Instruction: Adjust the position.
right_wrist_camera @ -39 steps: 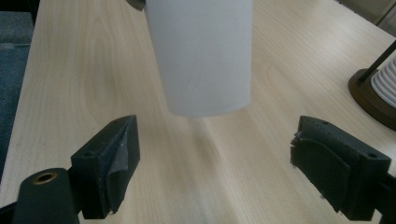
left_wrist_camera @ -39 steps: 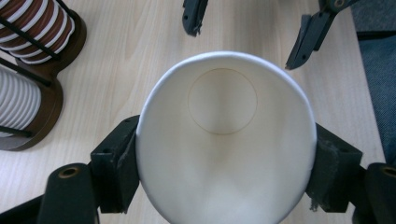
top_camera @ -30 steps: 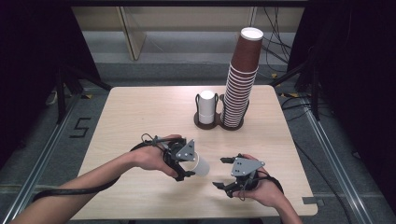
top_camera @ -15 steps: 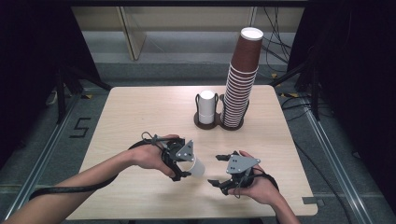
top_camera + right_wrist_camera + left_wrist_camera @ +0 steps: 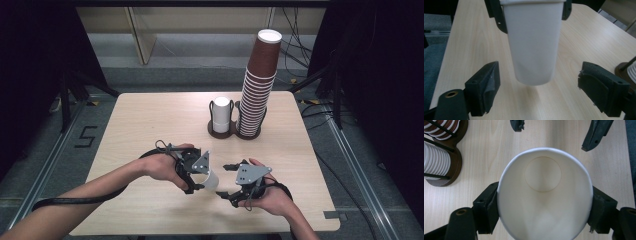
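White paper cup (image 5: 544,195) sits clamped between the pads of the left gripper (image 5: 200,172), held near its rim on two opposite sides; the rim looks squeezed slightly oval. Seen down its mouth in the left gripper view, the cup is empty, bare bottom disc showing. Cup hangs above the tabletop (image 5: 150,125), base not touching the wood in the right gripper view (image 5: 534,42).

Right gripper (image 5: 230,181) faces the cup from the side opposite the left gripper. Its jaws have just been closing, yet they stand apart on either side of the cup's lower end, pads clear of the wall: nothing grasped.

Beyond both grippers, further across the tabletop, stands a dark wooden holder (image 5: 235,132) with two rings. One ring holds a short stack of white cups (image 5: 221,114), caged by thin black rods. The other ring holds a tall stack of brown cups (image 5: 257,87), leaning slightly, white inside showing at the top.

Tabletop is pale wood with rounded corners. Floor around it is grey, with a marking (image 5: 86,136) like a "5" on the left gripper's side. Cables (image 5: 295,45) trail beyond the tall stack; surroundings are dark.
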### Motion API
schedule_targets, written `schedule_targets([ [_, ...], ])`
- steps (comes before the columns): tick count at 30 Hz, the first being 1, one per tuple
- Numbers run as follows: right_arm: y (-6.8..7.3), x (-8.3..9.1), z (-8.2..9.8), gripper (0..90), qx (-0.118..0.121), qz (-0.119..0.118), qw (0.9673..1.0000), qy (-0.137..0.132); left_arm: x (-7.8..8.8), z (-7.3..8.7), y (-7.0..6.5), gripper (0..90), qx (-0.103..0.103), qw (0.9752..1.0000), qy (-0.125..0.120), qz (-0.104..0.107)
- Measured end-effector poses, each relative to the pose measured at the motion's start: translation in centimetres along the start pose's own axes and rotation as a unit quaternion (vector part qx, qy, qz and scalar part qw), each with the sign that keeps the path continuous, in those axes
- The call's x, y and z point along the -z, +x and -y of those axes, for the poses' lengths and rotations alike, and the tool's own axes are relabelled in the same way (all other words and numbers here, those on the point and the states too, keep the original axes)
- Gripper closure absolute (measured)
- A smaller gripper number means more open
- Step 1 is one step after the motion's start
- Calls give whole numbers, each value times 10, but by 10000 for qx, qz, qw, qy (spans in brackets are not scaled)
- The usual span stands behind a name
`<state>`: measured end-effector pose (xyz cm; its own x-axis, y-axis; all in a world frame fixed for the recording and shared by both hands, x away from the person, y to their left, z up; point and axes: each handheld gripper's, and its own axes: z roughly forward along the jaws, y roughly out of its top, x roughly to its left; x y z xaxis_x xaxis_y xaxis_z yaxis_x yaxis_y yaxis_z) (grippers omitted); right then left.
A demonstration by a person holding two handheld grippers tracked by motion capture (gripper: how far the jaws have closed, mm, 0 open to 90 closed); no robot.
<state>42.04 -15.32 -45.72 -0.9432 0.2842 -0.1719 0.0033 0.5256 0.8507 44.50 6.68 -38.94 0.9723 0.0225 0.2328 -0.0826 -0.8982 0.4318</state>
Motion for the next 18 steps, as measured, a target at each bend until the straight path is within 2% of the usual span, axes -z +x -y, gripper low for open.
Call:
schedule_targets([
  [4,-1,-3,-3,210,75,-62,10000,-9,-1,0,-1,245,-53,10000,67,9],
  [9,0,-12,-3,242,16,-166,9999,42,-2,-2,-1,245,-98,9999,121,27],
  [10,0,-14,-3,250,99,-176,9998,38,-1,-2,-1,245,-159,9997,164,35],
  [11,-1,-15,-3,264,146,-163,9998,45,-1,-2,-1,245,-166,9997,167,33],
  [16,0,-21,-3,300,68,-238,9997,71,-1,-4,-1,245,-141,9998,110,15],
  [18,-1,-24,-4,309,142,-294,9994,67,0,-5,-1,246,-214,9997,151,25],
])
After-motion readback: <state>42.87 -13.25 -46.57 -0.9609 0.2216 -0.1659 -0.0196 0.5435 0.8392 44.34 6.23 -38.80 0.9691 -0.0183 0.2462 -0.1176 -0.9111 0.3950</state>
